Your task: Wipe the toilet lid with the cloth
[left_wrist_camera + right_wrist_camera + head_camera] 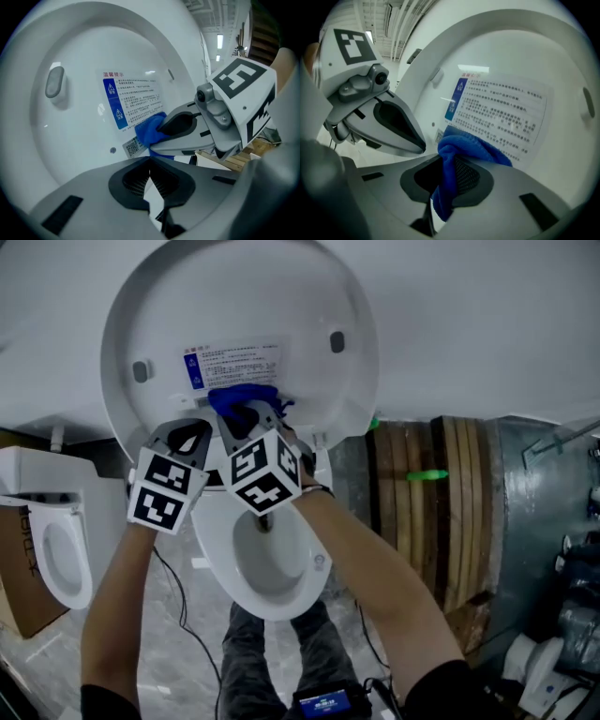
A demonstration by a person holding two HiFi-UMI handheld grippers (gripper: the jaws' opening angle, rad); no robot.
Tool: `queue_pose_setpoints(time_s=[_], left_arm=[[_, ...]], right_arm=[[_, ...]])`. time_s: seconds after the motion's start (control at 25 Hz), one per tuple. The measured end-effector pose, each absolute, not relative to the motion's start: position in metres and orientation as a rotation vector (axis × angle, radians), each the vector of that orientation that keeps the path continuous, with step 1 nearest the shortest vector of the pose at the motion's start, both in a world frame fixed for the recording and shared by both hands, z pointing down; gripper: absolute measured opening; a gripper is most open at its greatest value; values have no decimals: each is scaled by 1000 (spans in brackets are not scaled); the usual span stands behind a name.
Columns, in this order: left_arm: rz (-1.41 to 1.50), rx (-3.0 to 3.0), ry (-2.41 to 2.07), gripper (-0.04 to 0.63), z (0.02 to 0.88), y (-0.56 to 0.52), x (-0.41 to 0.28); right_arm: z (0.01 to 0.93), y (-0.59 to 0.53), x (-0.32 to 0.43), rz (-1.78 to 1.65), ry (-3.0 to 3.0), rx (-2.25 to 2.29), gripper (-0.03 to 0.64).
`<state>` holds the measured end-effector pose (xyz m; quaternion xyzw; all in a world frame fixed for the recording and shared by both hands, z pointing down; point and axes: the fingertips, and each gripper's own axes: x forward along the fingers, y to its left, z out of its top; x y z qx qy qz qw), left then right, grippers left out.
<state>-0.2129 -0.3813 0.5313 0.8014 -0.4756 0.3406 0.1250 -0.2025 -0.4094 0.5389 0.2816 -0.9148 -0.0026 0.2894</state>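
Head view: your right gripper (246,415) holds a crumpled blue microfibre cloth (242,397) against the underside of the raised white plastic toilet lid (281,296), just below its printed label sticker (232,365); your left gripper (190,429) sits just beside it. Left gripper view: its jaws are clenched together with nothing between them. Right gripper view: those jaws are clamped on the cloth, which touches the sticker's lower edge
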Motion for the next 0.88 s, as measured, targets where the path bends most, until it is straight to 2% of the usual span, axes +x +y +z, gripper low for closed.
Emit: queue_pose_setpoints(time_s=[0.48, 0.88], left_arm=[[956, 2312, -1366, 11, 549, -387, -197], [975, 2316, -1372, 11, 537, -377, -186]], right_arm=[[591, -411, -159, 91, -2323, 745, 57], [532, -431, -134, 61, -2373, 874, 57]])
